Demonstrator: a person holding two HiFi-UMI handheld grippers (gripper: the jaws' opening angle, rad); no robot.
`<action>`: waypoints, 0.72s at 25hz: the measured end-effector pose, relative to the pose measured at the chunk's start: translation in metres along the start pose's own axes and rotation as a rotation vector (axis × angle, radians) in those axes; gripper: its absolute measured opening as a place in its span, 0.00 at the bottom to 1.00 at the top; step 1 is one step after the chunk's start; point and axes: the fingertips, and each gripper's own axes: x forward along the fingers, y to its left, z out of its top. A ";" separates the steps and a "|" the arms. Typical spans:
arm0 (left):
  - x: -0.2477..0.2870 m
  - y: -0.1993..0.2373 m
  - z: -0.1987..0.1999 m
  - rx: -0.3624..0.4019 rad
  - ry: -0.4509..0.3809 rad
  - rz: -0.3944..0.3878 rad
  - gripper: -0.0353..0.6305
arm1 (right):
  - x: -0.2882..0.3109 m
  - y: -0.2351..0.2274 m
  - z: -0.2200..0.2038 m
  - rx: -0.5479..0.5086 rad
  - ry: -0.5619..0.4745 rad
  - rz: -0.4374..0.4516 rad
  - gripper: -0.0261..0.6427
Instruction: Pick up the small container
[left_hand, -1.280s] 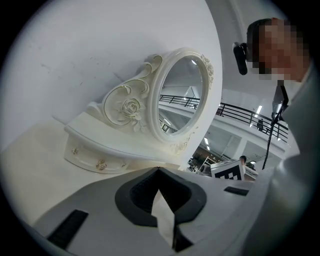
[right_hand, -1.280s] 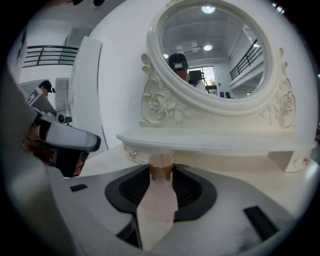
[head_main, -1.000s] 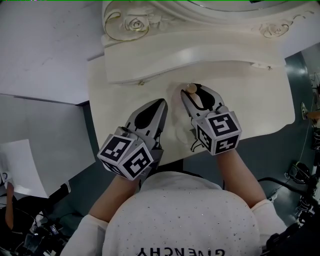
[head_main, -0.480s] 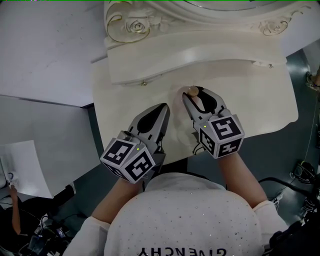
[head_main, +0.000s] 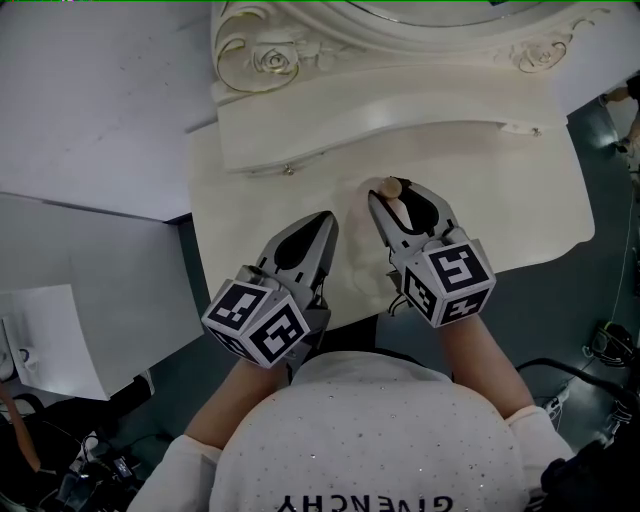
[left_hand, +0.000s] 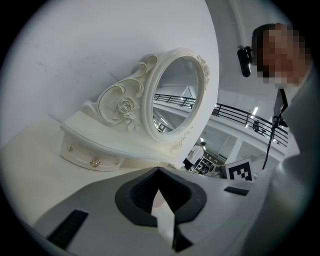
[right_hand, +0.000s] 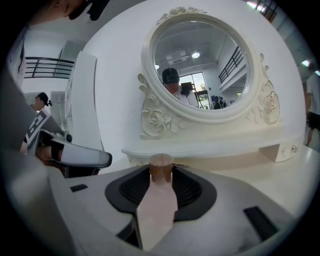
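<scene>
The small container (head_main: 399, 209) is a pale pink bottle with a round wooden cap (right_hand: 161, 166). My right gripper (head_main: 395, 193) is shut on it, and the cap pokes out past the jaw tips toward the mirror. In the right gripper view the pink body (right_hand: 156, 202) fills the slot between the jaws. I cannot tell whether it touches the cream tabletop (head_main: 520, 200) below. My left gripper (head_main: 325, 217) sits just to the left over the same tabletop, its jaws meeting at a point with nothing in them; in the left gripper view its tips (left_hand: 159, 170) face the mirror.
An ornate white oval mirror (right_hand: 200, 65) with rose carvings stands on a low drawer shelf (head_main: 380, 110) with small knobs (head_main: 289, 170) at the back. A white board (head_main: 90, 90) lies to the left, a sheet of paper (head_main: 40, 340) lower left, and cables (head_main: 600, 350) on the floor at right.
The head view has drifted slightly. Both grippers keep almost the same place on the tabletop, and the right one still holds the container.
</scene>
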 end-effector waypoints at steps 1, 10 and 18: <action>-0.001 -0.001 0.001 0.000 -0.002 0.000 0.05 | -0.003 0.000 0.003 0.005 -0.011 -0.002 0.25; -0.011 -0.028 0.022 0.050 -0.051 -0.040 0.05 | -0.035 0.006 0.040 0.010 -0.123 -0.014 0.25; -0.026 -0.058 0.052 0.081 -0.120 -0.062 0.05 | -0.075 0.014 0.080 -0.016 -0.218 -0.023 0.25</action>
